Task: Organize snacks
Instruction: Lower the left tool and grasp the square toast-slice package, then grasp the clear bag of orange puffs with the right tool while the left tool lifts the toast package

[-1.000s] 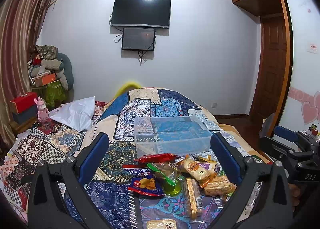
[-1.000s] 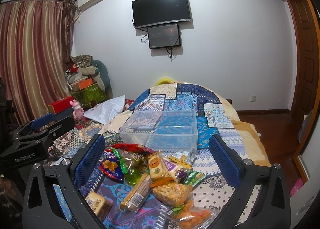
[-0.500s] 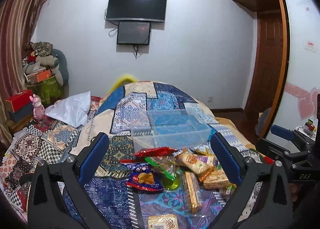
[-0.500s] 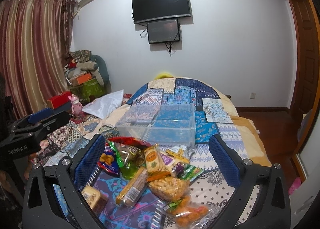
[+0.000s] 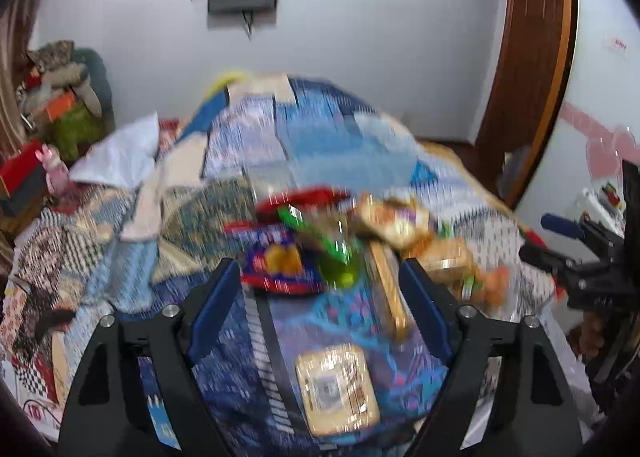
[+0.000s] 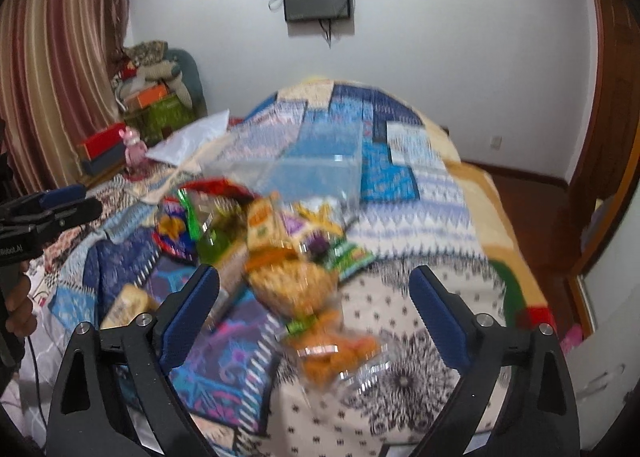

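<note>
On the patchwork bedspread (image 6: 404, 185), just short of the clear bin (image 6: 320, 173), our snack packets (image 6: 288, 277) look light, crinkly, slippery, crushable — we'd pinch sealed edges; left gripper (image 5: 320, 277) and right gripper (image 6: 316, 281) are closing, fingers apart, nothing held.

Bed covered by a patchwork quilt in blue, cream and black-and-white prints (image 6: 404, 217). A clear rectangular plastic bin (image 6: 316, 173) rests on the quilt at mid-bed. Just in front of the bin lies a heap of snack packets (image 6: 280, 249), blurred; a flat pale biscuit pack (image 5: 336, 389) lies apart, nearer the camera. Left of the bin lies a white pillow (image 6: 192, 141).
</note>
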